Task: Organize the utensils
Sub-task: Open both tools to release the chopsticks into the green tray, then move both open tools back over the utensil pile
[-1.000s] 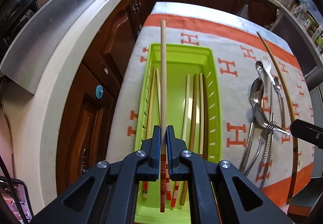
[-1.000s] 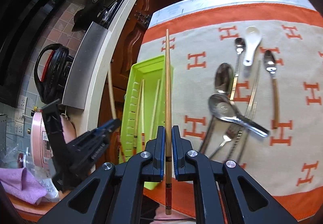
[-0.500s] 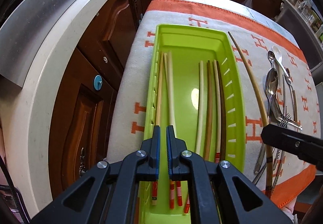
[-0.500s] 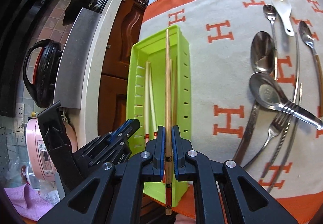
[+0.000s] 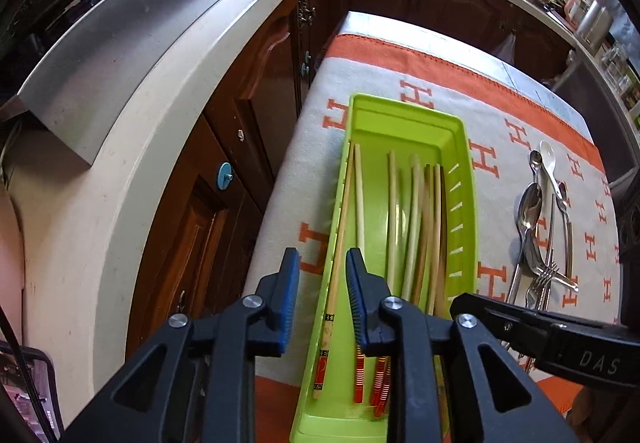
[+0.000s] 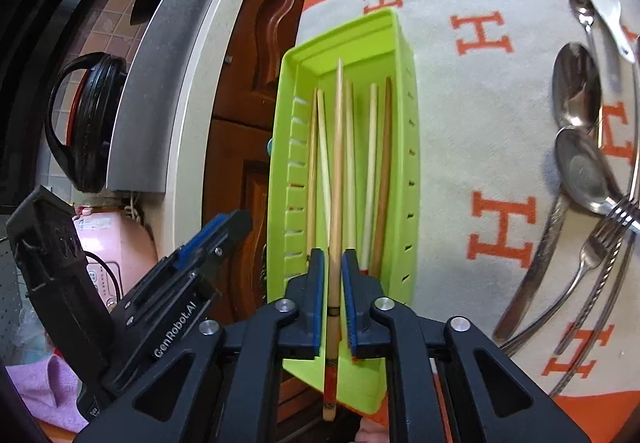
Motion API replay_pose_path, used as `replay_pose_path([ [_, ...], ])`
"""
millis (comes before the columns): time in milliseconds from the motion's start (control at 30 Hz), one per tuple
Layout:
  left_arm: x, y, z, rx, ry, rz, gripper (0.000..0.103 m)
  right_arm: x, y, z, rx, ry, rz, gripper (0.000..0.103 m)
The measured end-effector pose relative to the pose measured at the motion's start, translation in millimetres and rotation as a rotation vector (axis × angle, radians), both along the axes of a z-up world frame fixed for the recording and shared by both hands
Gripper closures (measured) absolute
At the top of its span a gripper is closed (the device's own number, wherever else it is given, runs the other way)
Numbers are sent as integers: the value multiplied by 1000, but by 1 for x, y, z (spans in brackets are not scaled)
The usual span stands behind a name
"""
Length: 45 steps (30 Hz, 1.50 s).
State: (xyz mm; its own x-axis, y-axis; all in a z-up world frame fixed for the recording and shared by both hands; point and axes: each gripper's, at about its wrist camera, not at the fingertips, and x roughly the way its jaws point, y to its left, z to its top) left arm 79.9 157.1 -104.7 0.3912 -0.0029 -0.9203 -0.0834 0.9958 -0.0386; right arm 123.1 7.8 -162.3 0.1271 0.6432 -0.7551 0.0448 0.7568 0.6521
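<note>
A lime green tray (image 5: pixel 464 203) (image 6: pixel 404 123) lies on the orange-and-white cloth and holds several wooden chopsticks (image 5: pixel 394 211). My left gripper (image 5: pixel 322 269) hovers over the tray's near left side. Its jaws are opening, and below them one chopstick (image 5: pixel 340 227) rests loose against the tray's left wall. My right gripper (image 6: pixel 332 271) is over the near end of the tray, its jaws also opening. A long chopstick (image 6: pixel 337 163) stands between the pads with thin gaps either side, its tip down among the others.
Spoons, a fork and a white ceramic spoon (image 6: pixel 604 7) lie in a heap (image 6: pixel 580 171) on the cloth to the right of the tray. The table's left edge drops to dark wooden cabinets (image 5: pixel 248 131). A pale counter (image 5: pixel 132 147) runs beyond them.
The left gripper lowered its chopstick into the tray and its jaws have parted. The right gripper came down over the tray with its chopstick, and its jaws have parted slightly.
</note>
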Motion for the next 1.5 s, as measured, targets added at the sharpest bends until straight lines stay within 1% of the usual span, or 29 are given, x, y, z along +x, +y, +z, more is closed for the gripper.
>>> replay_pose_path([
  [33,0,1,0,-5,3,5,81,-1,-1,-1,7,0,-7,84],
  [67,-1,2,-1,-3,5,9,81,-1,-1,-2,11,1,-11,82],
  [200,-3,2,-2,-4,10,9,81,-5,-7,1,36,-2,-12,82],
  [300,-4,1,-2,-18,14,8,81,-9,-13,7,33,-22,-9,82],
  [500,-8,-7,0,-32,16,-7,81,-18,-33,19,0,-57,-9,82],
  [600,-11,-14,3,-35,13,-26,81,-23,-44,28,-38,-98,1,82],
  [667,-13,-21,5,-42,11,-44,80,-27,-50,35,-89,-137,12,82],
  [733,-15,-28,7,-50,11,-60,80,-31,-56,39,-114,-153,24,82],
  [800,-17,-34,9,-60,12,-75,77,-34,-64,40,-113,-147,32,82],
  [867,-19,-42,10,-69,14,-91,71,-38,-72,41,-121,-151,35,82],
  [933,-21,-52,11,-76,15,-112,69,-42,-79,44,-141,-163,37,82],
  [1000,-23,-62,12,-81,16,-133,69,-45,-88,44,-151,-162,28,82],
  [1267,-29,-94,13,-85,26,-195,69,-55,-122,42,-139,-149,-20,82],
  [1500,-30,-119,5,-94,47,-232,68,-63,-150,36,-127,-136,-57,82],
])
